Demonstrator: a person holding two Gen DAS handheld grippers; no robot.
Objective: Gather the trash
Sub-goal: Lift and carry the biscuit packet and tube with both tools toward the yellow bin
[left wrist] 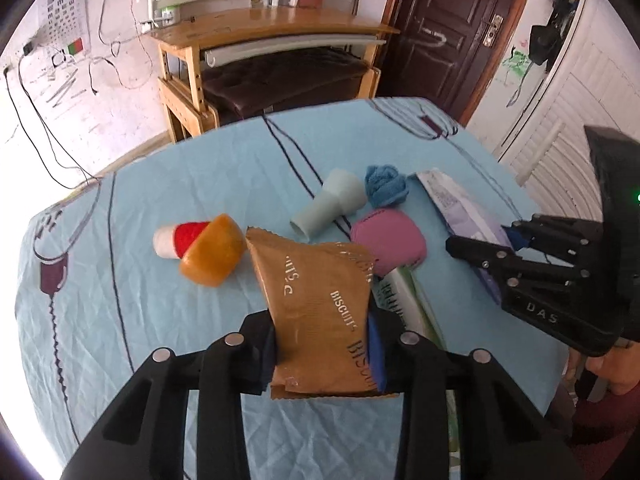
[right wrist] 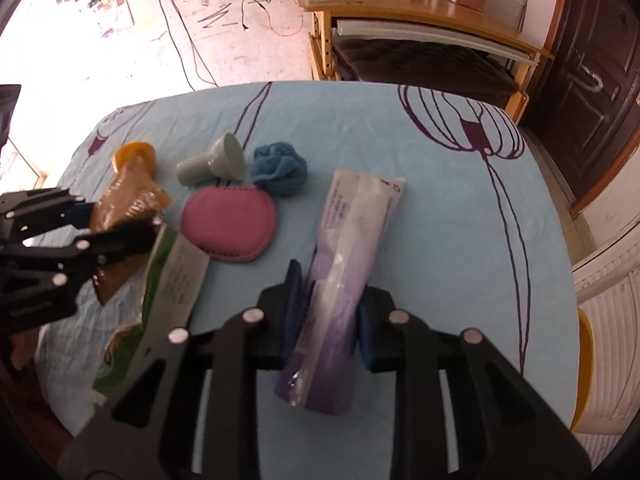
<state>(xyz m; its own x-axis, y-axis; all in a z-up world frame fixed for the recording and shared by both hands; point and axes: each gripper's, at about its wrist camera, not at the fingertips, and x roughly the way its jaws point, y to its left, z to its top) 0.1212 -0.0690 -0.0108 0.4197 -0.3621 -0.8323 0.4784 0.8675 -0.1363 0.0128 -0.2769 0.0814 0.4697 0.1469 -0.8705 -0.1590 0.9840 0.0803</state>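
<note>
Brown foil first: the left gripper [left wrist: 320, 360] is clamped on a biscuit wrapper [left wrist: 316, 300], pads pressing its lower end, the rest standing up over the blue sheet [left wrist: 200, 184]. Over on the other side, the right gripper [right wrist: 324, 320] is pinched on a white-and-purple packet [right wrist: 344, 280], squeezed between the blue pads with its far end angled away across the bed. Between the two tools lies a green-and-white packet [right wrist: 168, 276], flat on the sheet, partly under the left gripper in the right wrist view. Just past it sits a pink pouch [right wrist: 228, 224], touching or nearly touching that packet's far corner. Beyond the pouch, a pale cup [right wrist: 216, 162] lies tipped on its side, and a blue cloth [right wrist: 280, 174] is bunched just beside it. Off left, an orange piece [left wrist: 212, 252] rests against a red-and-white spool [left wrist: 176, 240]. Farthest back, a wooden desk [left wrist: 272, 24] stands by the wall.
</note>
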